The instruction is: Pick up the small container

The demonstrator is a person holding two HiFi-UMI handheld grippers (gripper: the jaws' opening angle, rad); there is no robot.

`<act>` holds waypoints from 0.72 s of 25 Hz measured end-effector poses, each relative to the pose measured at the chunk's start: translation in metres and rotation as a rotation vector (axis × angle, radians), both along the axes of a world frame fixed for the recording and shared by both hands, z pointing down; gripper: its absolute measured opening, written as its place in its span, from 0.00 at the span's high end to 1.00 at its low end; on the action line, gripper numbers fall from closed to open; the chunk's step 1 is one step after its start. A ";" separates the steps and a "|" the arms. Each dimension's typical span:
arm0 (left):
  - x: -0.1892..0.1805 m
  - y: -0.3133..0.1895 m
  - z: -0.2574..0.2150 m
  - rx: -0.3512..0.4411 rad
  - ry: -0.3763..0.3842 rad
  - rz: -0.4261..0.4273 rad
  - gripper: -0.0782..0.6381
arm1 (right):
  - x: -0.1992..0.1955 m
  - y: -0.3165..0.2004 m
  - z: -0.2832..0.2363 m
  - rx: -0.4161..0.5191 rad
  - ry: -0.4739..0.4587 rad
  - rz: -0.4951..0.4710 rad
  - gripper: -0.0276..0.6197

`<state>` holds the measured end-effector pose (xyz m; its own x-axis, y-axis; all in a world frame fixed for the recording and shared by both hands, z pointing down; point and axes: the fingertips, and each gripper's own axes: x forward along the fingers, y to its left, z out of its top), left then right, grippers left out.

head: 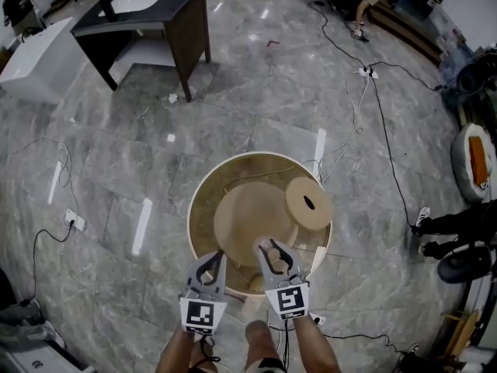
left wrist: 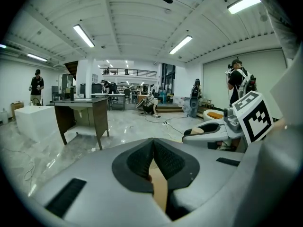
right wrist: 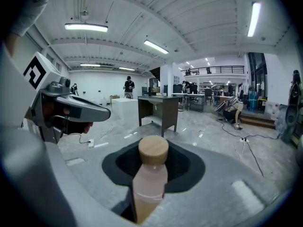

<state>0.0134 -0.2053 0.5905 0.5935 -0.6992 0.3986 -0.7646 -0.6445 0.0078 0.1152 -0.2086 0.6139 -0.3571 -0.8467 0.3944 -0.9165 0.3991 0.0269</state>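
Observation:
The small container (right wrist: 151,178) is a pale pink bottle with a round wooden cap; it stands upright between the jaws of my right gripper (right wrist: 154,167), which is shut on it. In the head view the right gripper (head: 273,256) hovers over the near rim of a round wooden tub (head: 200,199), and the bottle is mostly hidden by the jaws. My left gripper (head: 210,264) hangs beside it to the left. In the left gripper view the left gripper (left wrist: 153,143) is shut, pads touching at the tip, with nothing gripped.
Inside the tub lie a wide wooden dome (head: 248,217) and a round disc with a slot (head: 308,203). A dark desk with a sink (head: 147,14) and a white box (head: 35,64) stand far left. Cables (head: 384,138) cross the marble floor; a person's shoes (head: 422,220) are at right.

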 end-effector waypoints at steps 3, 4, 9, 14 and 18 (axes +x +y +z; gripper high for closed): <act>0.007 0.009 -0.044 0.016 0.007 0.032 0.87 | 0.004 0.014 -0.047 0.013 0.003 0.017 0.77; 0.009 0.013 -0.058 0.022 0.011 0.041 0.87 | 0.005 0.019 -0.062 0.013 0.005 0.026 0.77; 0.019 0.032 -0.125 0.057 0.027 0.096 0.87 | 0.014 0.046 -0.130 0.043 -0.009 0.083 0.77; 0.020 0.051 -0.178 0.102 0.033 0.163 0.87 | 0.018 0.078 -0.189 0.075 -0.025 0.165 0.77; 0.012 0.078 -0.211 0.126 0.039 0.198 0.87 | 0.018 0.115 -0.225 0.095 -0.007 0.214 0.77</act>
